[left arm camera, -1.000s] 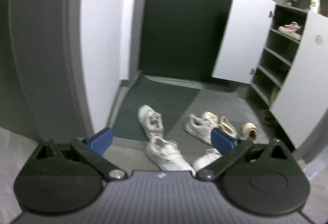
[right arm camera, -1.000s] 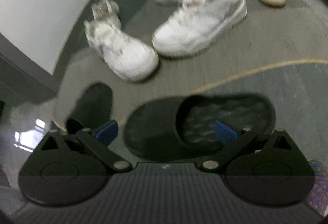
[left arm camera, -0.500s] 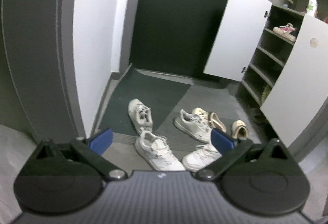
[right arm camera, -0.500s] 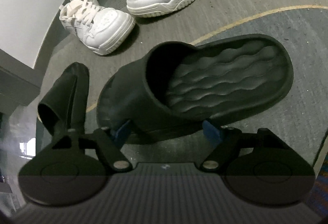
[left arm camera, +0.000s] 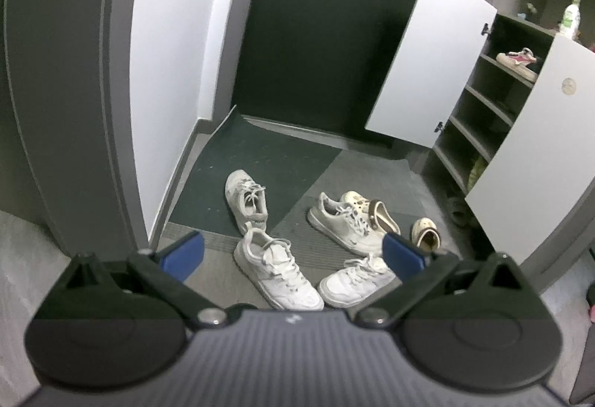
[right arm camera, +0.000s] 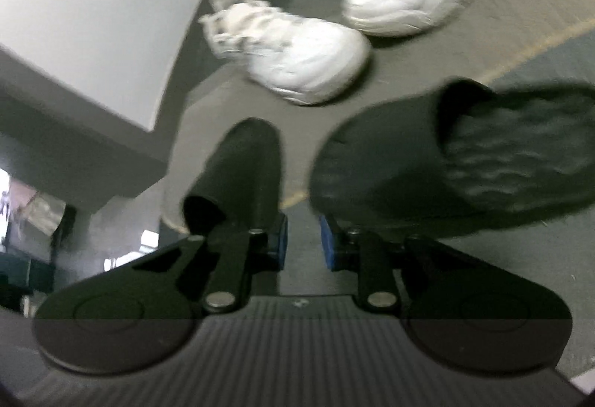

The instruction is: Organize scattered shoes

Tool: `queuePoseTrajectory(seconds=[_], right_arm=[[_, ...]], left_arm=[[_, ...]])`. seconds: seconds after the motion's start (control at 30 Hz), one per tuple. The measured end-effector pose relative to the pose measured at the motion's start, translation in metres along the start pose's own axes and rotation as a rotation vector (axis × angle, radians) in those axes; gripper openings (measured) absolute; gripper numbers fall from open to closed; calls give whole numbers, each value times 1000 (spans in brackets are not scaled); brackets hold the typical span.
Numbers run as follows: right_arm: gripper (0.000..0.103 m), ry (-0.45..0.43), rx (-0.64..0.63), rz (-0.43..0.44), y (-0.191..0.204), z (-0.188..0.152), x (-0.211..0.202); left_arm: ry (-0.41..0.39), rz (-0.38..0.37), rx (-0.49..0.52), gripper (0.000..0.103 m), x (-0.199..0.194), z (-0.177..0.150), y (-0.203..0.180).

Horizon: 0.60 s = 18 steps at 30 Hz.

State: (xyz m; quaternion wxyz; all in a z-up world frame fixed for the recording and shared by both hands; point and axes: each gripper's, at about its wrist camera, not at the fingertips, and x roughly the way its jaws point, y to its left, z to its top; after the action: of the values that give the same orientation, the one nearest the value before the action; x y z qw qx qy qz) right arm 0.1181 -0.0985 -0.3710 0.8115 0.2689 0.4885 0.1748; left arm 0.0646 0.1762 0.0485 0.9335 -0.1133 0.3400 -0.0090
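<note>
The right tool [right arm camera: 303,237] has snapped nearly shut, blue pads with only a thin gap between them and nothing caught there; half a second back it was spread wide against the toe of the big black slipper [right arm camera: 457,161], so that grab looks abandoned or missed. The picture has swung left and blurred too, and the slipper now sits off to the right of the pads, while the second black slipper [right arm camera: 238,172], tipped up on its side, lies just ahead of the left pad. The pick is not yet made, I'd say, and the tool must reopen before it can take either one. Over on the other side, the left tool [left arm camera: 292,252] hangs wide open and empty, high above the entrance, and its view has pulled back a touch. Below it four white sneakers [left arm camera: 273,267] and two beige clogs [left arm camera: 425,237] lie scattered on the mat. Room to move: the wall corner [right arm camera: 93,46] crowds the tipped slipper on the left, a white sneaker sits just beyond it, and the shoe cabinet [left arm camera: 494,117] stands open at right with bare shelves.
</note>
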Motion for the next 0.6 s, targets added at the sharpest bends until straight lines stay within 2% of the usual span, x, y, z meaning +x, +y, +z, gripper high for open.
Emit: queuePoseTrajectory(seconds=[0.1,0.13,0.17,0.2,0.23,0.27,0.4,0.47,0.53,0.6], right_arm=[[29,-39,-188,-56,16,7,-9],[33,-57,-278,-113,18,10,-13],[48,-78,-311,-161,14,13,-16],[68,-98,-345,-208,10,16,-20],[77,-107,-382,-246,6,18,-22],[88,-71,-432,-250,4,18,-19],[87,75,-631,-266,-6,17,-8],[83,145,-730,-277,-10,16,-2],[83,168,-788,-308,-9,11,7],[73,176,-801,-312,-10,9,19]], left_arm=[[5,10,6,103,1,-1,1],[11,12,10,103,3,-2,2],[15,12,8,103,3,-3,3],[18,12,4,103,3,-2,4],[20,12,-1,103,3,-2,6],[22,9,-9,103,3,-2,8],[14,-4,-29,103,-1,2,13],[5,-5,-34,103,-3,4,14],[7,-16,-40,103,-4,5,15],[17,-38,-56,103,-3,7,16]])
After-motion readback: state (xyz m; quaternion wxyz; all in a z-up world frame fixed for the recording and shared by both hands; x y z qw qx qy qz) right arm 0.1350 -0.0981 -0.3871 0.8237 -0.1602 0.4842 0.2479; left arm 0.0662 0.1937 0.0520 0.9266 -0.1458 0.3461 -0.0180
